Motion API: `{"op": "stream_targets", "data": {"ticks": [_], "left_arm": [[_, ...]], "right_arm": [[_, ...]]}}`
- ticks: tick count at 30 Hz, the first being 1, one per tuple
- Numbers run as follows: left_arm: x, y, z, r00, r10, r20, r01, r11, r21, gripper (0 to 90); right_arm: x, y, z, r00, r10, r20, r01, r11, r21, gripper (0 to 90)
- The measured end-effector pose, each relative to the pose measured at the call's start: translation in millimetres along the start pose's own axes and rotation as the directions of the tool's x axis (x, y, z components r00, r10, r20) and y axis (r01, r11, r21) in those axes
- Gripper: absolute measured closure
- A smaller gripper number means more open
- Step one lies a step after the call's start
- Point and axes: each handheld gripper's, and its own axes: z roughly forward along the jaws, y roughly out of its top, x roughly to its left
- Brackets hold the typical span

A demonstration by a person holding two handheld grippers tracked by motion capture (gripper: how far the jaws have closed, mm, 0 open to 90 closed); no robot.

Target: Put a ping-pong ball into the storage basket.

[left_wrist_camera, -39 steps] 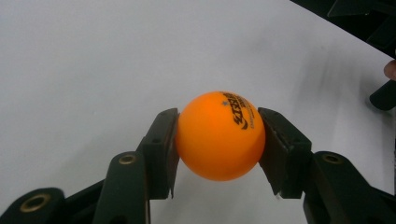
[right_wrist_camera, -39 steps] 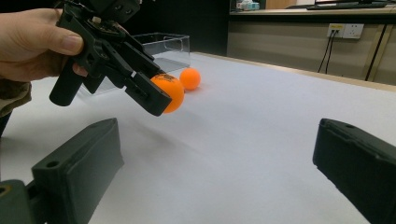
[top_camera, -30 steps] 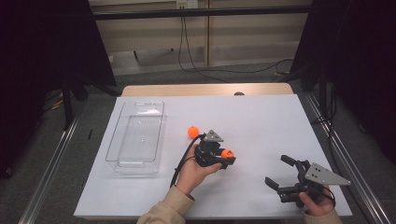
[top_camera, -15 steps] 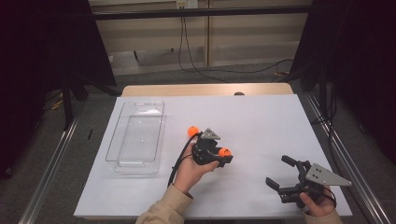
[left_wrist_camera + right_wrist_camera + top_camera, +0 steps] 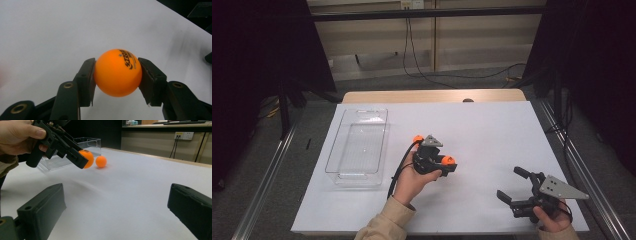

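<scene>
High view: I see my left gripper [image 5: 447, 164] lifted mid-table, gripping an orange ball [image 5: 448, 160] right of the clear tray [image 5: 335, 152]; right gripper [image 5: 511, 186] wide | Left gripper view: ball [image 5: 117, 72] pinched between both pads | Right gripper view: second ball [image 5: 101, 161] lying near tray [image 5: 93, 143].

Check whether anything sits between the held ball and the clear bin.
Nothing visible blocks the way. The left gripper is shut on one orange ball, and only bare white table lies between it and the clear bin. The second ball rests on the table beside that path, apart from the bin.
</scene>
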Motion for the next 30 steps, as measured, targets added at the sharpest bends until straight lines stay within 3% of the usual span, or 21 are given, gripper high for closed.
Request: {"op": "stream_targets", "data": {"ticks": [30], "left_arm": [[10.0, 0.5, -15.1, 0.9993, -0.028, -0.025, 0.027, 0.9996, -0.012, 50.8]], "right_arm": [[0.2, 0.2, 0.3, 1.0, -0.001, -0.005, 0.001, 1.0, 0.0, 1.2]]}}
